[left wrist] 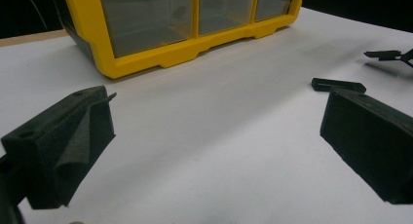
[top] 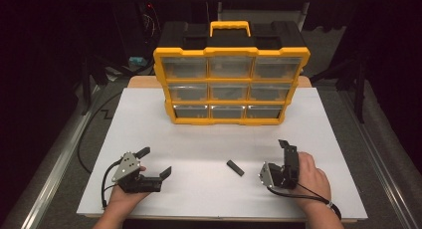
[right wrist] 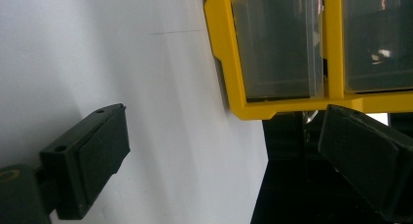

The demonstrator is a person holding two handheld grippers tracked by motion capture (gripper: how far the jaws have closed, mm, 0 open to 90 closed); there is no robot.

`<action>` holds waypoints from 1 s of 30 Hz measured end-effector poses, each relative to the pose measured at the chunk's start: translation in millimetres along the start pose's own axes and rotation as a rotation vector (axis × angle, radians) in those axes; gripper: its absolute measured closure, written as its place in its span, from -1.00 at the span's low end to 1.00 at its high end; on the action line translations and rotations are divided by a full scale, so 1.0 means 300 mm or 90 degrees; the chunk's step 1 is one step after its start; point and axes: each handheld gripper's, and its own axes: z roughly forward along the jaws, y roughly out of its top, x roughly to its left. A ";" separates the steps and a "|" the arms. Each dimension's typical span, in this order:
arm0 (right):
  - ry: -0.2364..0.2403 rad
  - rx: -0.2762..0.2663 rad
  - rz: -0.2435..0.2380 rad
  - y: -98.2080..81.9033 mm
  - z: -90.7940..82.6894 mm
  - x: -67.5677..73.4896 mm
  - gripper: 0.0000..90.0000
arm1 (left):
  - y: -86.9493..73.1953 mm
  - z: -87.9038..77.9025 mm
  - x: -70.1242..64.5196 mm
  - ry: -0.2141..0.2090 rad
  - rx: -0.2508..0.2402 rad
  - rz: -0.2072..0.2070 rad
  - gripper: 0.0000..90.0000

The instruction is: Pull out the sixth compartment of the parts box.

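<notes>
- Dark room; white tabletop (top: 209,154) w/ a yellow organizer (top: 230,84) standing upright at the far side, 9 clear drawers in 3 rows, all look closed as far as the high view shows.
- Small black bar (top: 235,168) lies flat on the board, near the front, between both hands, closer to the right one; touching nothing.
- Left gripper (top: 155,162) rests low at front left, jaws wide apart, nothing between them; its own view has the bar ahead, off to the right.
- Right gripper (top: 284,148) turned on its side just right of the bar, jaws apart, holding nothing.
- Progress, my read: barely begun. Bar not picked up, no drawer pulled out. Left to do: grab bar, open a drawer, drop it in, prob. close.
</notes>
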 end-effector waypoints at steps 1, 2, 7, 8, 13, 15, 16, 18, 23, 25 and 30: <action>0.000 -0.001 -0.001 0.003 0.002 0.003 -0.79 | 0.000 0.000 -0.001 -0.003 -0.001 -0.004 -0.99; 0.000 -0.001 -0.001 0.003 0.002 0.003 -0.79 | 0.000 0.000 -0.001 -0.003 -0.001 -0.004 -0.99; -0.007 -0.003 -0.001 0.012 0.005 0.008 -0.66 | -0.003 0.003 -0.001 -0.001 -0.002 0.004 -0.99; -0.005 -0.005 -0.002 0.016 0.009 0.009 -0.65 | -0.004 0.005 0.000 0.003 -0.011 0.014 -0.99; -0.012 -0.009 -0.003 0.030 0.019 0.014 -0.59 | -0.006 0.007 0.003 0.004 -0.005 0.014 -0.99; -0.015 -0.009 -0.007 0.034 0.020 0.015 -0.58 | -0.007 0.007 0.003 0.000 -0.004 0.012 -0.99; -0.019 -0.015 -0.012 0.042 0.027 0.018 -0.55 | -0.008 0.006 0.003 0.000 -0.009 0.012 -0.99; -0.018 -0.013 -0.015 0.050 0.032 0.020 -0.53 | -0.005 0.005 0.003 -0.003 -0.015 0.000 -0.99; -0.020 -0.009 -0.019 0.072 0.047 0.025 -0.47 | -0.006 0.005 0.001 -0.014 -0.002 -0.013 -0.99; -0.022 -0.008 -0.021 0.080 0.053 0.023 -0.45 | -0.006 0.003 -0.001 -0.019 -0.004 -0.007 -0.99; -0.031 -0.001 -0.022 0.096 0.071 0.015 -0.42 | -0.011 0.003 -0.006 -0.021 -0.008 0.009 -0.99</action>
